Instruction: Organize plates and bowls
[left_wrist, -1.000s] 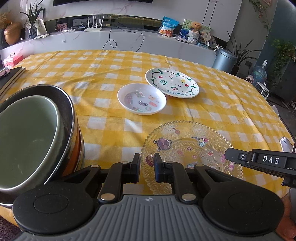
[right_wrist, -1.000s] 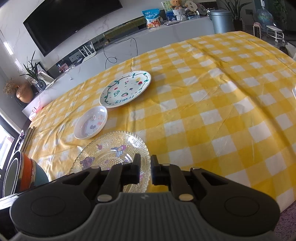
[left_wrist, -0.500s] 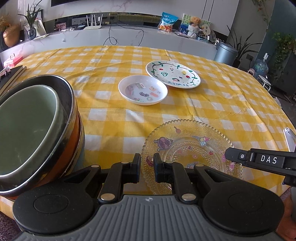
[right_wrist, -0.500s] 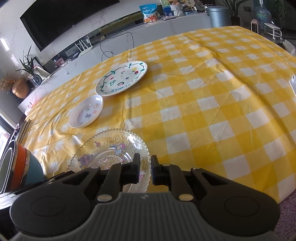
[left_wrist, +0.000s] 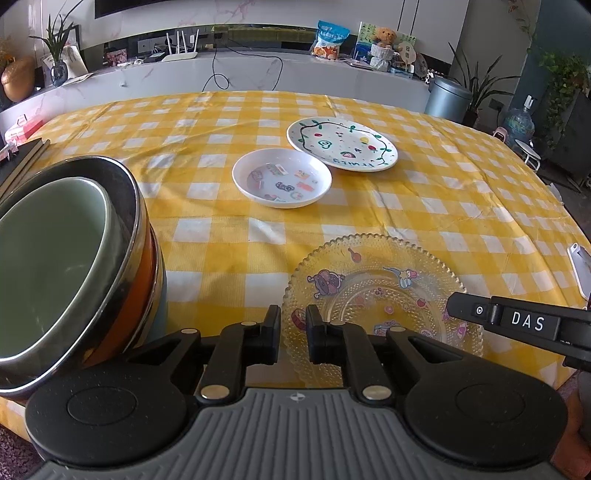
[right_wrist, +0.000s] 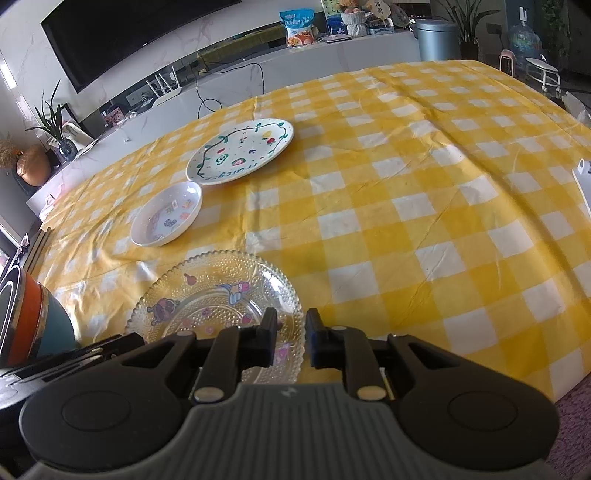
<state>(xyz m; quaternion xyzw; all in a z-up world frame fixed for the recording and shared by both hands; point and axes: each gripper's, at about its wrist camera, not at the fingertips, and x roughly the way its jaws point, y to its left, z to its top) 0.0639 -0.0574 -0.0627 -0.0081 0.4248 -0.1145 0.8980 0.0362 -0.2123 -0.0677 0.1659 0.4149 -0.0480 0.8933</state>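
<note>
Since a second ago we are seeing both cameras pulling back and rising a little, so the table is showing more fully, while the dishes themselves are lying where they were. We are holding the left gripper (left_wrist: 293, 334) over the near-left rim of the clear glass plate (left_wrist: 380, 291), its fingers standing a narrow gap apart with nothing between them. The right gripper (right_wrist: 288, 338) is hovering at the same plate's near-right rim, fingers likewise slightly apart and gripping nothing. The nested bowl stack (left_wrist: 70, 258), a pale green bowl inside a steel one over an orange band, is sitting at the left edge of the yellow checked tablecloth (left_wrist: 221, 254). Farther back, the small white sticker-patterned dish (left_wrist: 282, 178) is lying just beside the larger white plate painted with a vine border (left_wrist: 341, 144), their rims nearly touching.
</note>
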